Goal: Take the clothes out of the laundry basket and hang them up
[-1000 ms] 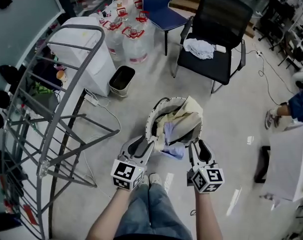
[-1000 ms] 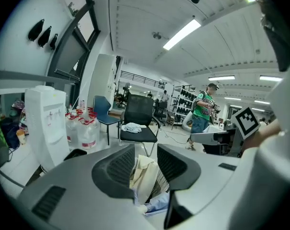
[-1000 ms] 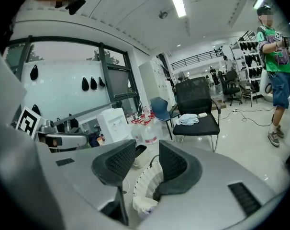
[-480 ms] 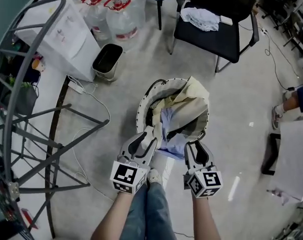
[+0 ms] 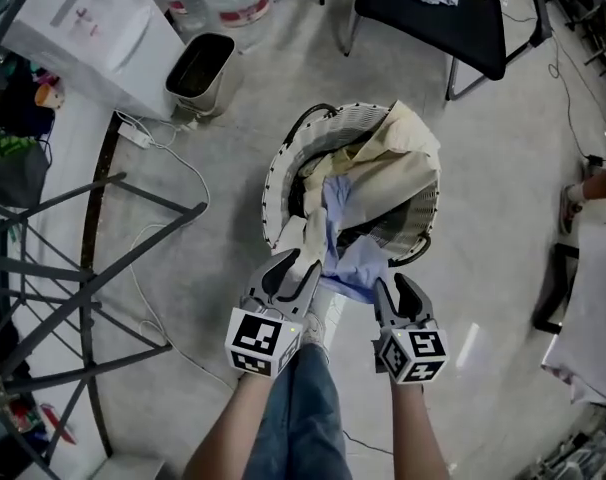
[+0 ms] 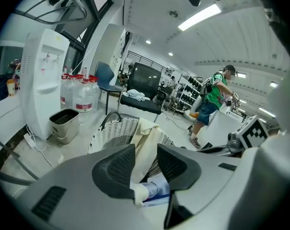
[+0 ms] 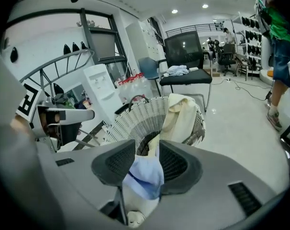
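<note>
A white wicker laundry basket [image 5: 281,173] stands on the floor ahead of me, stuffed with a cream garment [image 5: 408,158] and a light blue garment [image 5: 345,258] that spills over the near rim. My left gripper [image 5: 301,260] is at that rim, shut on a cream fold [image 6: 144,145], with blue cloth [image 6: 158,188] just under the jaws. My right gripper [image 5: 387,284] sits beside it, shut on the blue garment [image 7: 145,174]. In the right gripper view the basket [image 7: 135,121] and the cream garment [image 7: 181,114] lie beyond the jaws.
A grey metal drying rack [image 5: 93,268] fills the left side. A small bin [image 5: 198,68], a white water dispenser [image 5: 83,28] and a cable [image 5: 173,168] lie at upper left. A black chair [image 5: 443,18] stands behind the basket. A person [image 6: 217,95] stands off to the right.
The view has tilted down and closer, so the basket sits higher in frame. Both grippers stay closed on cloth at the near rim, and the blue garment has come further out over it.
</note>
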`<act>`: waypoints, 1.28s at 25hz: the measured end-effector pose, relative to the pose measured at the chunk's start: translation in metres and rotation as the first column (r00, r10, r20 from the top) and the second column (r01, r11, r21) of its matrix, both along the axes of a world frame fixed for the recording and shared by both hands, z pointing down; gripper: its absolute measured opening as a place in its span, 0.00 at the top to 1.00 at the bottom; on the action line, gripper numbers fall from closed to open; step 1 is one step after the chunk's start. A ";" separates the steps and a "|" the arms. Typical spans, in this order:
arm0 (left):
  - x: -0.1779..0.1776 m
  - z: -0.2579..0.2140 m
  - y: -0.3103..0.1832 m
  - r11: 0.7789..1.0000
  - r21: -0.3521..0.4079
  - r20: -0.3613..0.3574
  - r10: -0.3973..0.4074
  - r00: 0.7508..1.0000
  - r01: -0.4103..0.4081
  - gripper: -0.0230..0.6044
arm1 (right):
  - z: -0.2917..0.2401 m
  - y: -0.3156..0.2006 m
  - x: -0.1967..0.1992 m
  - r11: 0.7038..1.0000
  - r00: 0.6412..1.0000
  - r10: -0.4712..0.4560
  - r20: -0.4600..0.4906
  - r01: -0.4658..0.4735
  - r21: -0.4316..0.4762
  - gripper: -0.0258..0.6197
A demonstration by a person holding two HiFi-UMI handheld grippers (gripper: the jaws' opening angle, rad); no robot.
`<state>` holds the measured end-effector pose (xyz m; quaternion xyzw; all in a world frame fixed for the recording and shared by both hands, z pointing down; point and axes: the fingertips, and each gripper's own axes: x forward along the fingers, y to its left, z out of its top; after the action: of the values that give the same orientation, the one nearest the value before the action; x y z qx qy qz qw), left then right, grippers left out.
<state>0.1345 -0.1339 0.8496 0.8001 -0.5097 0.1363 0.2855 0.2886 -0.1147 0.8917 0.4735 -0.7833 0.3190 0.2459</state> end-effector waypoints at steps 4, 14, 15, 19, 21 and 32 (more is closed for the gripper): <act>0.007 0.022 0.005 0.999 -0.035 -0.016 -0.002 1.000 0.002 0.74 | 0.033 0.017 0.009 0.996 0.999 0.007 -0.036 -0.010 -0.092 0.70; 0.010 0.027 0.012 0.998 -0.064 -0.027 0.008 1.000 -0.010 0.74 | 0.082 0.028 0.017 0.961 0.997 0.004 -0.075 -0.025 -0.275 0.64; 0.009 0.027 0.012 0.998 -0.065 -0.027 0.007 1.000 -0.009 0.74 | 0.085 0.028 0.015 0.960 0.997 -0.005 -0.082 -0.018 -0.280 0.65; 0.006 0.032 0.012 0.998 -0.070 -0.030 -0.004 1.000 0.002 0.74 | 0.088 0.024 0.011 0.961 0.993 -0.017 -0.114 -0.015 -0.275 0.85; 0.004 0.031 0.012 0.998 -0.070 -0.032 -0.010 0.999 0.007 0.74 | 0.084 0.022 0.008 0.965 0.993 -0.023 -0.117 -0.008 -0.263 0.92; -0.011 0.015 0.015 0.998 -0.058 -0.030 -0.041 0.999 0.039 0.74 | 0.016 0.004 -0.020 0.987 1.000 0.001 0.029 0.003 -0.160 0.94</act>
<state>0.1237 -0.1187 0.8643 0.7833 -0.5167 0.1327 0.3191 0.2682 -0.1109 0.9075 0.4473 -0.7588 0.3876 0.2721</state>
